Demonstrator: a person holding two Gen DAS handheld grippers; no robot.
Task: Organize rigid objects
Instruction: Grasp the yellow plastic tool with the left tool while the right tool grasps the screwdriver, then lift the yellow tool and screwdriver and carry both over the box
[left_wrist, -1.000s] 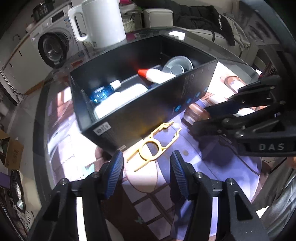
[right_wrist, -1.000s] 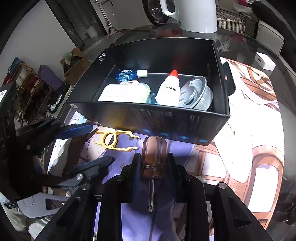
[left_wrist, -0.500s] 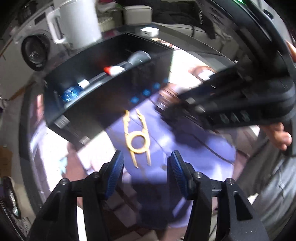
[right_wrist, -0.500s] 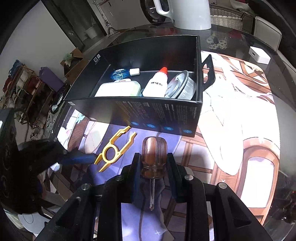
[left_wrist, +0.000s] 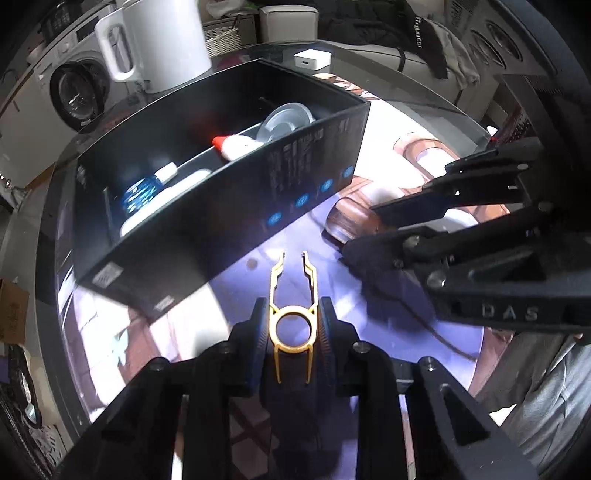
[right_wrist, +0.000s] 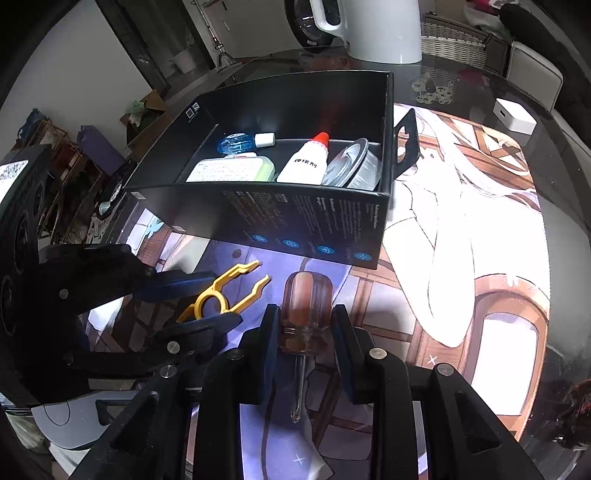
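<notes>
- The table (right_wrist: 480, 206), covered by a printed mat, carries a black box (right_wrist: 306, 218) that stands open-topped just ahead of both grippers; either held piece would have to rise over its near wall before it can go in.
- Inside the box already lie a white container (right_wrist: 231, 170), a blue bottle (right_wrist: 236, 143), a red-capped glue bottle (right_wrist: 304, 164) and a grey round tin (right_wrist: 354, 168), leaning side by side along the floor.
- The right gripper (right_wrist: 304, 328) has its jaws pinching a screwdriver (right_wrist: 306, 306) by the brown handle. Its long axis runs along the fingers: handle end pointing forward toward the box, metal shaft trailing back toward the camera.
- The left gripper (left_wrist: 293, 328) has its jaws pressed against the ring part of a yellow plastic tool (left_wrist: 293, 321). The tool's long axis also lies along the fingers, with the two long prongs pointing forward toward the box and the short legs toward the camera.
- Whether either piece is lifted off the mat or resting on it I cannot tell.
- Judged from the right wrist view, the screwdriver sits opposite the right half of the box's near wall and the yellow tool opposite its left half; both are near the wall, neither clearly the nearer.
- The free floor seems to be the strip behind the near wall, though that wall hides most of it. A piece held end-on to the box would probably need turning to lie lengthwise there.
</notes>
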